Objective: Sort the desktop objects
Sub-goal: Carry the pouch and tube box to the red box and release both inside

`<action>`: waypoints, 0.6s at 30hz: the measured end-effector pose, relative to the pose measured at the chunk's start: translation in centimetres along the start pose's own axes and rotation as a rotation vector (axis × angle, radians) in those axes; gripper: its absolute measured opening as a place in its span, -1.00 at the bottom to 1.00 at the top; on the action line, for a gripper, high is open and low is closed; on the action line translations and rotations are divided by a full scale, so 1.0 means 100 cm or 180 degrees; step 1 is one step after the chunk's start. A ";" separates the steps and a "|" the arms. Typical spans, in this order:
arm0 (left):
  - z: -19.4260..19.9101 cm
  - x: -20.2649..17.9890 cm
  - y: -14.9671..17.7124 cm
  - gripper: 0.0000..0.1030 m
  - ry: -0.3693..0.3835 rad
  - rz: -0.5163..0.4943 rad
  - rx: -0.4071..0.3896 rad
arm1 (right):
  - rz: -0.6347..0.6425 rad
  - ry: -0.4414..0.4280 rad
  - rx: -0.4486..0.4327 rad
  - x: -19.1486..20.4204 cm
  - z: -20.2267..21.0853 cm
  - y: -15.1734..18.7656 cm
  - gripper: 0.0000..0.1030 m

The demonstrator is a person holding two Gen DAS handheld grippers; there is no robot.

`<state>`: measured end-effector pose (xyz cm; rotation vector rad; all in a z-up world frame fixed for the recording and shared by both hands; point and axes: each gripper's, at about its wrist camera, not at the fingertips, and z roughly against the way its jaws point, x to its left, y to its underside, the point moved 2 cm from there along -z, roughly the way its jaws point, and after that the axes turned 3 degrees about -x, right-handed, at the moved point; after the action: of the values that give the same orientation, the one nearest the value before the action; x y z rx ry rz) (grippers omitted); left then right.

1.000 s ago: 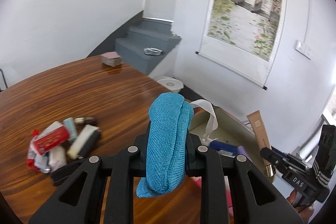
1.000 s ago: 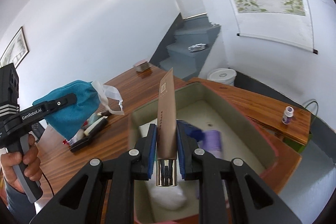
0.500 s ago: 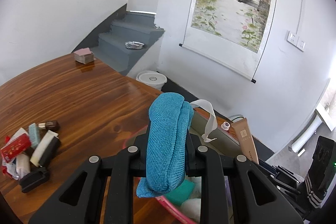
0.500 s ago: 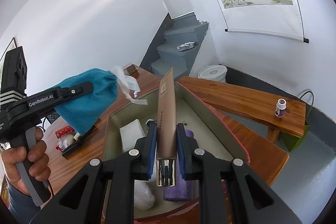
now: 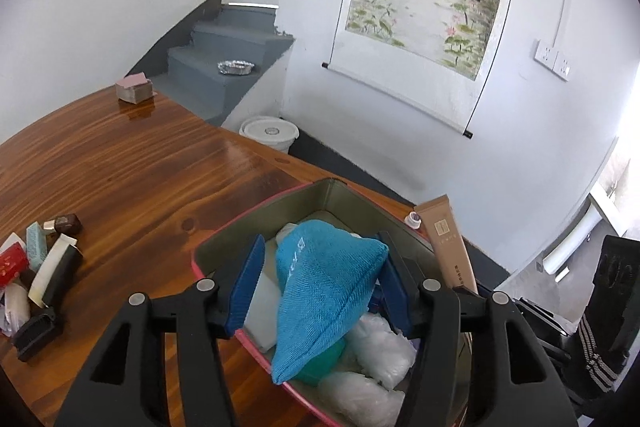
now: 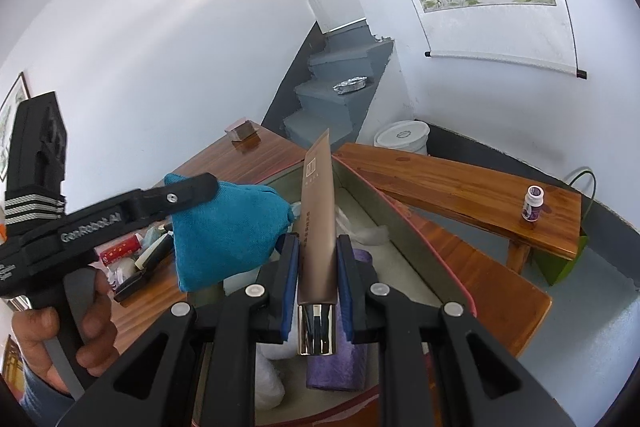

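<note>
My left gripper (image 5: 320,267) is open wide over the olive bin with a pink rim (image 5: 224,233). The blue knitted pouch (image 5: 324,291) hangs loose between the jaws, its lower end over the bin's contents. It also shows in the right wrist view (image 6: 228,227), beside the left gripper (image 6: 192,189). My right gripper (image 6: 317,259) is shut on a tan cosmetic tube (image 6: 318,211) with a chrome cap, held upright above the bin (image 6: 400,211). The tube shows in the left wrist view (image 5: 450,243).
The bin holds white plastic bags (image 5: 376,347), a green item and a purple roll (image 6: 340,367). A pile of small items (image 5: 36,267) lies on the wooden table (image 5: 132,163) at left. A small box (image 5: 134,91) sits far back. A purple bottle (image 6: 533,203) stands on a bench (image 6: 460,183).
The left gripper moved over the bin and opened; the blue pouch spread out and sags between the jaws. The right gripper holds the tube as before, slightly closer to the bin.
</note>
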<state>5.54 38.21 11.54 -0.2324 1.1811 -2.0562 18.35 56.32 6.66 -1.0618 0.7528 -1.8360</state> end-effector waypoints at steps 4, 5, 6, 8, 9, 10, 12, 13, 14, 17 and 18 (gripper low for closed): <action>0.013 0.010 -0.001 0.15 -0.0064 0.0040 -0.0092 | 0.0017 0.0016 -0.0002 0.002 0.002 -0.001 -0.60; 0.015 0.011 0.000 0.15 -0.0076 0.0050 -0.0104 | 0.0030 0.0034 0.0006 0.003 0.002 -0.001 -0.60; 0.017 0.014 0.001 0.15 -0.0089 0.0068 -0.0111 | 0.0038 0.0048 0.0017 0.003 0.002 -0.001 -0.58; 0.020 0.018 0.002 0.15 -0.0096 0.0118 -0.0119 | 0.0042 0.0079 0.0023 0.004 0.002 -0.001 -0.58; 0.022 0.020 0.002 0.15 -0.0098 0.0132 -0.0122 | 0.0038 0.0092 0.0027 0.004 0.003 -0.001 -0.58; 0.024 0.023 0.002 0.15 -0.0106 0.0148 -0.0128 | 0.0032 0.0092 0.0034 0.004 0.002 -0.001 -0.58; 0.028 0.027 0.003 0.15 -0.0121 0.0166 -0.0139 | 0.0045 0.0096 0.0032 0.006 0.003 -0.002 -0.58; 0.030 0.029 0.004 0.15 -0.0127 0.0175 -0.0152 | 0.0055 0.0100 0.0030 0.007 0.003 -0.002 -0.58; 0.033 0.031 0.004 0.15 -0.0132 0.0182 -0.0165 | 0.0060 0.0095 0.0032 0.009 0.003 -0.003 -0.58; 0.040 0.038 0.005 0.15 -0.0168 0.0203 -0.0193 | 0.0075 0.0074 0.0043 0.015 0.003 -0.002 -0.58; 0.042 0.042 0.006 0.15 -0.0189 0.0216 -0.0198 | 0.0081 0.0064 0.0048 0.017 0.002 -0.002 -0.58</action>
<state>4.93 32.35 12.61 -0.2777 1.2018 -1.9427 17.99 54.85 7.57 -1.0213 0.7597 -1.8304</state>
